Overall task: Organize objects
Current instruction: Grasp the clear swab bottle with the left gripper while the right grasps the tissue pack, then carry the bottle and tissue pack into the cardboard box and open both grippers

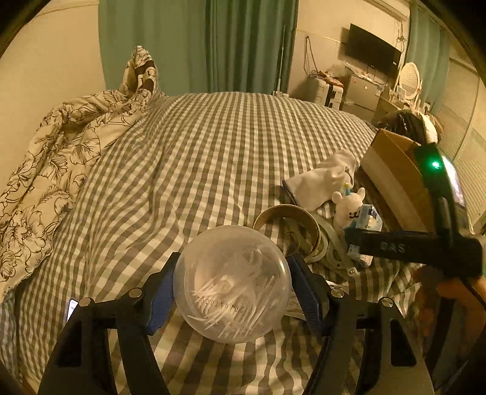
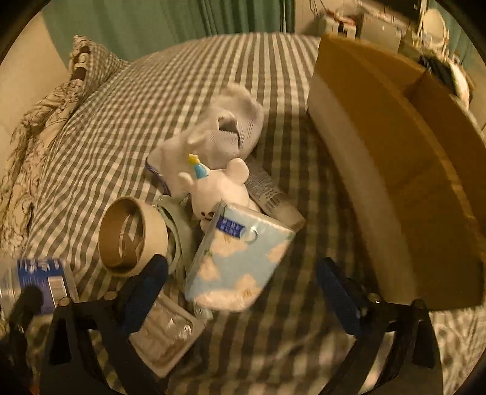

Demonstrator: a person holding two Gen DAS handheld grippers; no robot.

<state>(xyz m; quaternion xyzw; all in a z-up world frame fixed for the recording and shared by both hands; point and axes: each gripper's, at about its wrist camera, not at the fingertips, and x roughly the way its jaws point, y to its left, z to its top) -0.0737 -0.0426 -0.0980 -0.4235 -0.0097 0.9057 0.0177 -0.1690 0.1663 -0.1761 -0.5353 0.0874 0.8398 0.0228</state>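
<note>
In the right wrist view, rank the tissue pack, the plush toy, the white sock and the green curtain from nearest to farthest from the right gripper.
From the right gripper:
1. Tissue pack, just ahead, between the open fingers.
2. Plush toy, right behind the pack.
3. White sock, farther up the bed.
4. Green curtain, beyond the bed.

Bed (image 2: pixel 127 100): carries all items. Box (image 2: pixel 404 170): right of frame, on the bed. Sock (image 2: pixel 224 133): centre, left of the box. Plush (image 2: pixel 218 188): just below the sock, touching it. Tissue pack (image 2: pixel 240 258): below the plush, leaning against it. Tape roll (image 2: pixel 133 237): left of the pack. Blister pack (image 2: pixel 165 334): lower left, by my right gripper (image 2: pixel 243 291). Tub (image 1: pixel 232 284): lower centre of the left view, between my left gripper's (image 1: pixel 232 291) fingers. Quilt (image 1: pixel 54 170): left edge.
</note>
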